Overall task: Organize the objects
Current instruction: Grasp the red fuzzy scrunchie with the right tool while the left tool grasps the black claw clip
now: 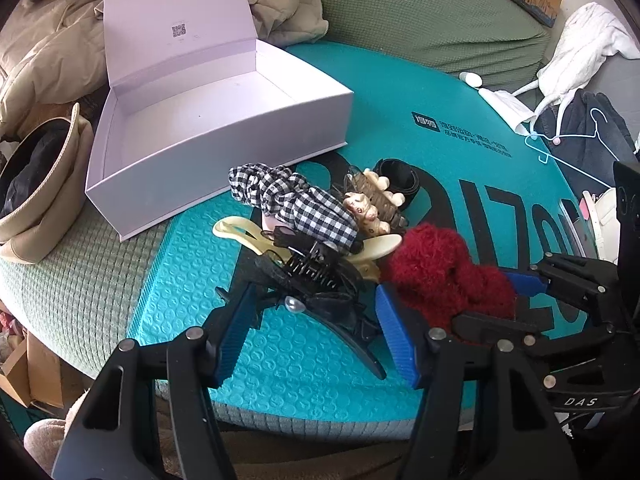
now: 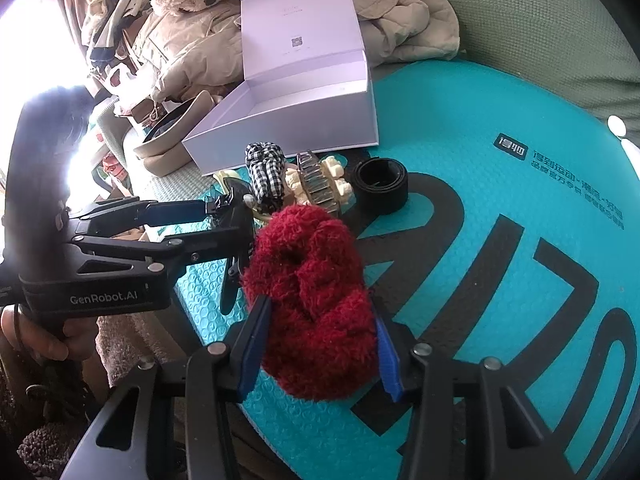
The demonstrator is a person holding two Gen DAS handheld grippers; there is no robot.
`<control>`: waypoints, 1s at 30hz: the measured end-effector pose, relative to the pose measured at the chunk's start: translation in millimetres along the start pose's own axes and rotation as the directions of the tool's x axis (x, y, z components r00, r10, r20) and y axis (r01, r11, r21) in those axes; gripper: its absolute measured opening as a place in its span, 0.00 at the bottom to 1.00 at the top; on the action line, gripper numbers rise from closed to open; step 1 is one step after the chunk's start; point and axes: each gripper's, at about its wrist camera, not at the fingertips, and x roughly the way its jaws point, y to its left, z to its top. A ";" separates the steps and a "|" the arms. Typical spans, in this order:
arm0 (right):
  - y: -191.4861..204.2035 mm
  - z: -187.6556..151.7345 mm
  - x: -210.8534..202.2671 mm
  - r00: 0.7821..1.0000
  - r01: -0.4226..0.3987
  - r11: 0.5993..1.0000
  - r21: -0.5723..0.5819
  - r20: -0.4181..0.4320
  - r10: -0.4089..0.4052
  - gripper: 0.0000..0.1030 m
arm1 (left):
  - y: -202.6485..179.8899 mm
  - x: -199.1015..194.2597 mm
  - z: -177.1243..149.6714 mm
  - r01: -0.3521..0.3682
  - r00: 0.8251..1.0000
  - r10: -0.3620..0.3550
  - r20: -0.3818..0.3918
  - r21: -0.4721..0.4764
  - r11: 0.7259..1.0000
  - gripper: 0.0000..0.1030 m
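Note:
A pile of hair accessories lies on a teal bubble mailer (image 1: pixel 280 356). A black hair claw with a pearl (image 1: pixel 316 292) sits between the blue pads of my left gripper (image 1: pixel 316 336), whose jaws stand wide around it without clear contact. A fluffy red scrunchie (image 2: pixel 316 300) sits between the pads of my right gripper (image 2: pixel 320 348), which presses both its sides. A checked scrunchie (image 1: pixel 288 200), a cream clip (image 1: pixel 240 232), a bead-trimmed claw clip (image 2: pixel 320 184) and a black band (image 2: pixel 380 184) lie behind. An open empty white box (image 1: pixel 192 128) stands at the back left.
A beige bag (image 1: pixel 44 200) sits left of the box. Beige jackets (image 1: pixel 48 52) are heaped behind. White cloth (image 1: pixel 580 52) and a blue hanger (image 1: pixel 560 136) lie at the right. The mailer rests on a green cushion (image 1: pixel 420 12).

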 end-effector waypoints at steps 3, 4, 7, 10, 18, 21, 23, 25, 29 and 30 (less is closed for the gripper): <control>-1.7 -0.2 2.4 1.000 -0.004 1.000 0.002 -0.006 0.004 0.47 | 3.1 0.6 1.3 -0.003 1.000 0.004 0.014 -0.011 1.000 0.49; -2.6 0.1 4.2 1.000 -0.013 1.000 0.006 -0.013 0.014 0.47 | 3.9 1.0 1.9 0.002 1.000 -0.001 0.018 -0.015 1.000 0.48; -2.0 0.8 5.8 1.000 -0.022 1.000 0.001 -0.014 0.022 0.47 | 5.6 0.5 1.6 0.013 1.000 -0.013 0.027 -0.015 1.000 0.35; -1.4 1.4 2.9 1.000 -0.027 1.000 -0.003 0.009 0.027 0.33 | 7.7 -0.5 1.8 0.033 0.999 -0.032 0.029 -0.026 0.999 0.33; -7.2 7.7 -7.4 0.999 0.001 1.000 0.022 0.052 -0.003 0.12 | 9.3 -12.7 3.5 0.070 0.996 -0.068 0.058 -0.039 0.997 0.25; -8.5 8.6 -13.0 0.998 0.010 1.000 0.028 0.063 -0.012 0.12 | 9.9 -20.9 3.4 0.081 0.995 -0.078 0.068 -0.041 0.996 0.24; -7.0 9.9 -19.0 0.997 0.014 1.000 0.024 0.079 -0.016 0.11 | 10.7 -27.6 2.7 0.085 0.994 -0.082 0.077 -0.040 0.996 0.23; -5.6 11.1 -23.9 0.996 0.019 1.000 0.024 0.089 -0.021 0.11 | 11.4 -34.0 1.5 0.090 0.993 -0.086 0.079 -0.041 0.995 0.21; -0.9 14.4 -33.2 0.993 0.024 0.999 0.023 0.112 -0.026 0.11 | 10.9 -50.3 -2.2 0.075 0.993 -0.072 0.093 -0.034 0.997 0.21; 0.4 15.2 -36.0 0.992 0.024 0.999 0.021 0.119 -0.027 0.11 | 11.6 -54.9 -2.8 0.074 0.993 -0.070 0.097 -0.036 0.997 0.21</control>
